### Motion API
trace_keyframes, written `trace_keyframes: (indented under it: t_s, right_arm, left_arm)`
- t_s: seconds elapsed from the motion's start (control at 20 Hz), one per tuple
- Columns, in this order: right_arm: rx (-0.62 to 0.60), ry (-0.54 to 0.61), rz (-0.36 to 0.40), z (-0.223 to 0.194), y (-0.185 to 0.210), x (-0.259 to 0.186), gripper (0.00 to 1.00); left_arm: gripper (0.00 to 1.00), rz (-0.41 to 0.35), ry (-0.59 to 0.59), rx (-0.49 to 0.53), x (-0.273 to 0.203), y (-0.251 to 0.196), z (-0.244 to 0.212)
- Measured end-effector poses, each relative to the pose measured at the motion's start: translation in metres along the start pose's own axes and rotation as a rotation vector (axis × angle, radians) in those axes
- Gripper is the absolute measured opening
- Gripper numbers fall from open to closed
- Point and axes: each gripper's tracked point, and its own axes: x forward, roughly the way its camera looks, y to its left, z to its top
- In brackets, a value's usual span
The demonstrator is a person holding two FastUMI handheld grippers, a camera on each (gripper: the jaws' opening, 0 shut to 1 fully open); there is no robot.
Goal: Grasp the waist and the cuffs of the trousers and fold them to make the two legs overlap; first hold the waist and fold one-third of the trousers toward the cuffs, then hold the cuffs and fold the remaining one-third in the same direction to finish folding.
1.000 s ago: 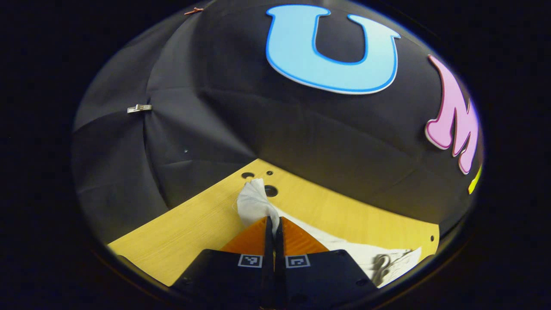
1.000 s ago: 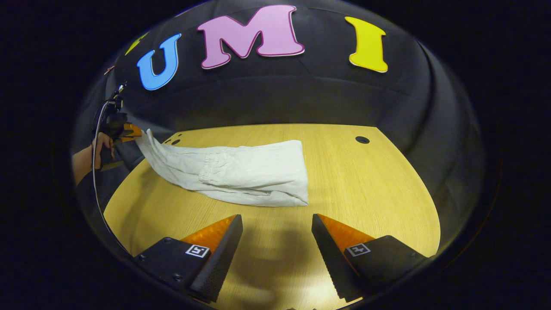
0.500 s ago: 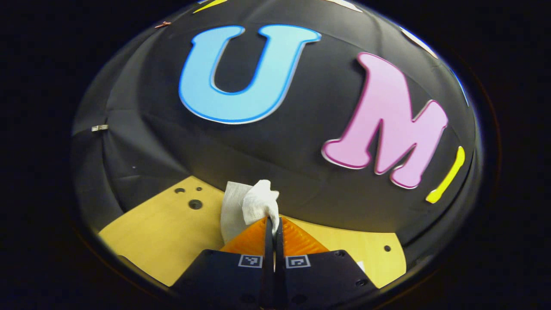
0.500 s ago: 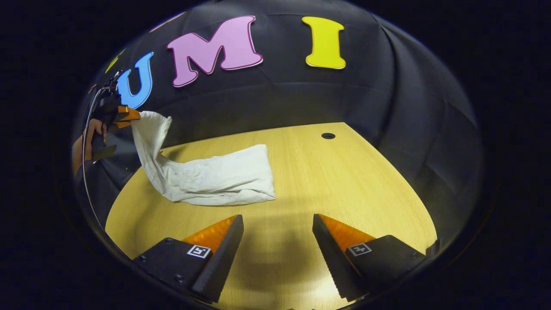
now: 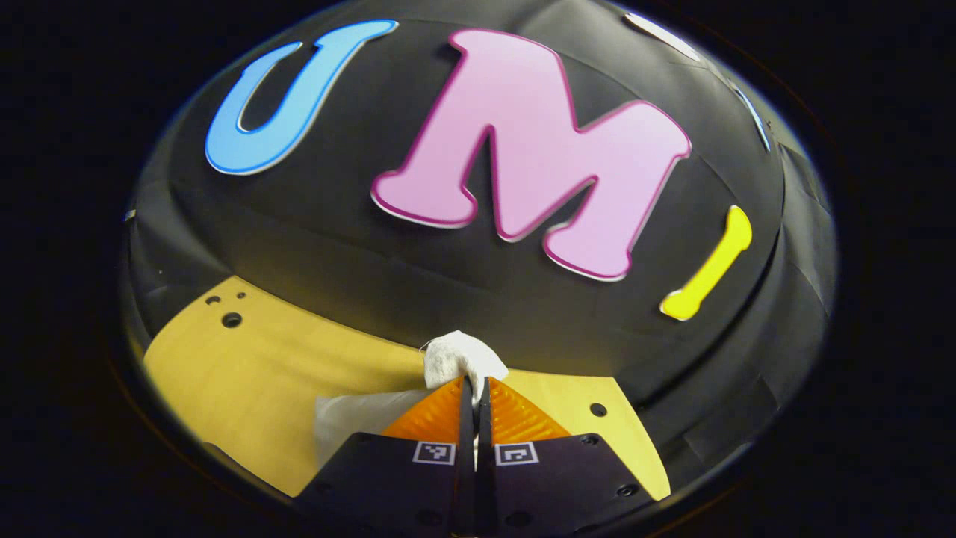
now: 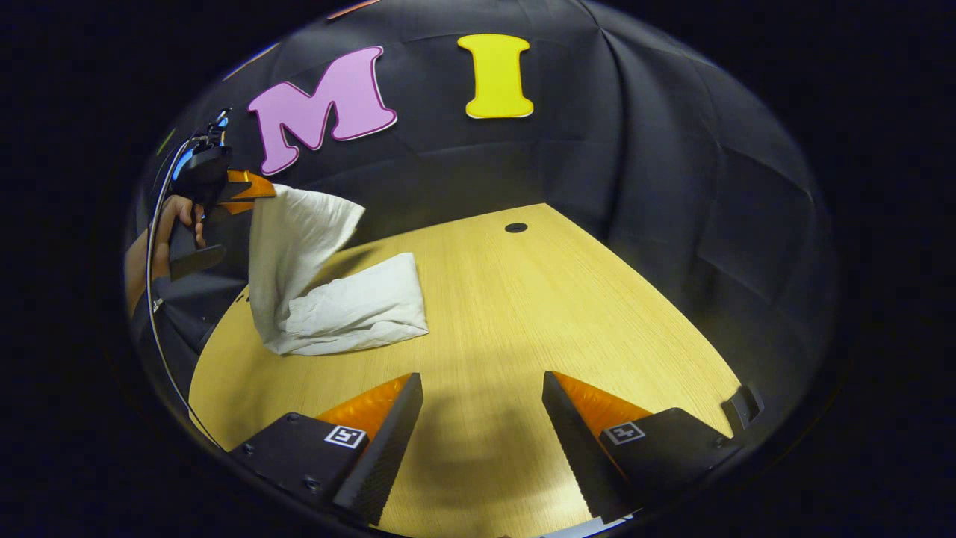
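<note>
The left gripper (image 5: pixel 474 388), fingers pinching the white cotton trousers (image 6: pixel 328 299), lifts one end; the small pinch could slip. Right gripper (image 6: pixel 482 441) fingers spread.

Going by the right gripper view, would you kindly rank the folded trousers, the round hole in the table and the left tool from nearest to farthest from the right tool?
From the right tool:
1. Trousers, on the table ahead-left.
2. Round hole, at the table's far edge.
3. Left tool, far left, raised, gripping the trousers' lifted end.
</note>
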Motion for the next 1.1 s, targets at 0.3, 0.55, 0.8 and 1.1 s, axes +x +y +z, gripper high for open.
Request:
trace_keyframes:
  t_s: [0.3,0.55,0.8,1.1]
  right_arm:
    - [0.043,0.0,-0.046,-0.006,-0.023,-0.014,0.99]
    - [0.047,0.014,-0.064,-0.013,-0.031,-0.019,0.99]
    - [0.017,0.031,-0.042,-0.02,-0.024,-0.019,0.99]
    - [-0.077,0.008,0.036,-0.001,0.011,-0.017,0.99]
  left_arm:
    - [0.05,-0.065,0.164,0.167,0.009,-0.054,-0.092]
    - [0.05,-0.09,0.291,0.223,0.001,-0.066,-0.163]
    - [0.27,-0.106,0.335,0.285,-0.01,-0.061,-0.199]
    - [0.96,-0.085,0.207,0.329,-0.083,-0.006,-0.16]
